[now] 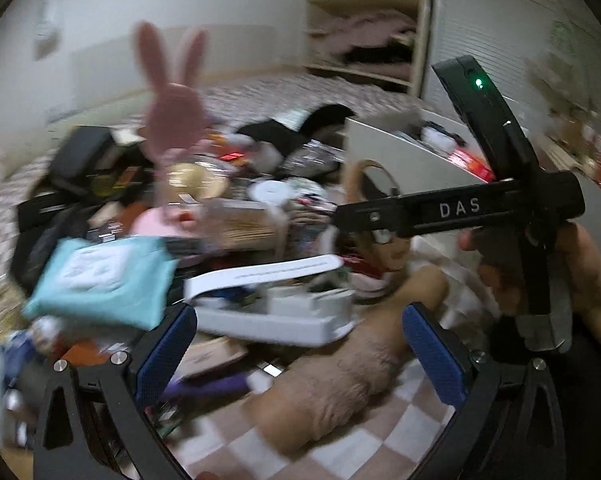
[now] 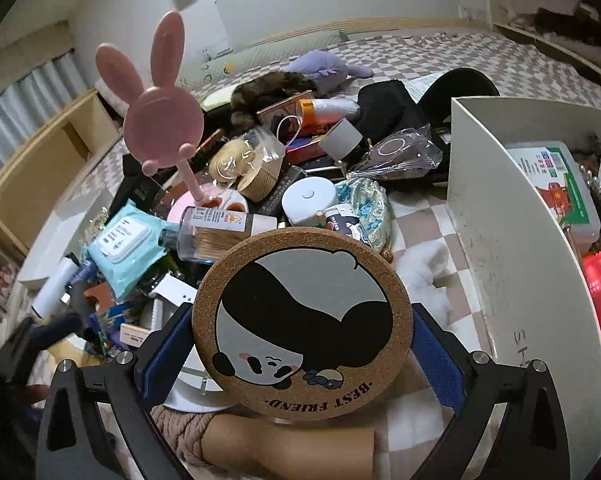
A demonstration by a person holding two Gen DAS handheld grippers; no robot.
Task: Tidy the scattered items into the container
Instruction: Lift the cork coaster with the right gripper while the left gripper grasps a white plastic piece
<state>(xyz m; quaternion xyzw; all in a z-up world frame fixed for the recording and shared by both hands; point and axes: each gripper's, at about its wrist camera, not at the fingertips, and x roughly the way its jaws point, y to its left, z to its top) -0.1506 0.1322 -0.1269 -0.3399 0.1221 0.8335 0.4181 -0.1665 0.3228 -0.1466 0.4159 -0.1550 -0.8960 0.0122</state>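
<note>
Between the right tongs [image 2: 302, 344], a cork coaster [image 2: 302, 324] reads "BEST FRIEND"; left tongs [image 1: 298, 346] gape, seemingly empty.

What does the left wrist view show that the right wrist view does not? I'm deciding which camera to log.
Only the left wrist view shows the right gripper from outside, its black bar marked DAS, a green light lit, a hand round its handle, and the open, empty left gripper.

Only the right wrist view shows the round cork coaster with a panda print clamped between the blue pads, and the purple plush toy.

Both show the pink rabbit-eared stand, the teal wet-wipes pack and the white container.
</note>
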